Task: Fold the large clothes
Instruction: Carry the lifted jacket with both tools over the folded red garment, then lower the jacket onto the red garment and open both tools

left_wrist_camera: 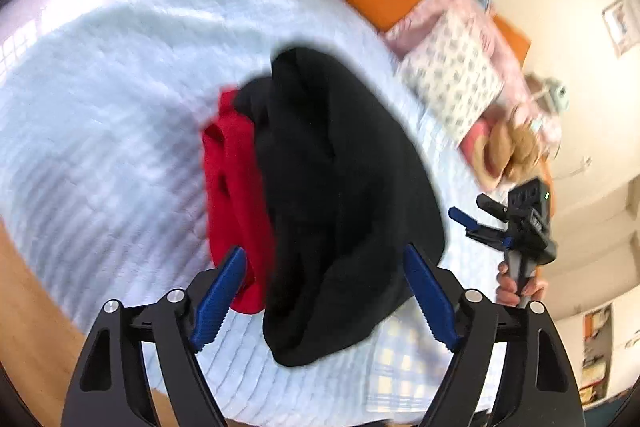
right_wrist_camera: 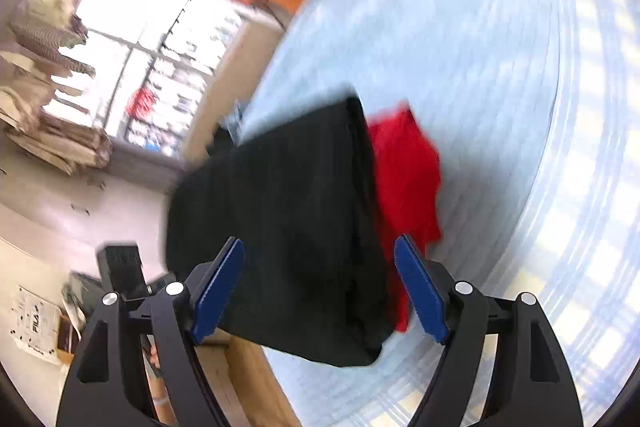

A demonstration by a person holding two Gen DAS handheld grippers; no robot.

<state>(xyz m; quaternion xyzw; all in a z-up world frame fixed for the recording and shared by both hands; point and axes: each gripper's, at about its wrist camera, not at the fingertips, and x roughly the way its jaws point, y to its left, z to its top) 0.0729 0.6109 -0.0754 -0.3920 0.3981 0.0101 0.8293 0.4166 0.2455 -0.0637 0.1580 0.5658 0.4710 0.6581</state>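
A black garment is lying bunched on the pale blue bedspread, touching a crumpled red garment beside it. The left gripper and right gripper are hovering with fingers spread, pinching nothing. A sheet is reading "FILA".

Probably bedroom: bed, pillows.

Black garment – bunched beside red garment
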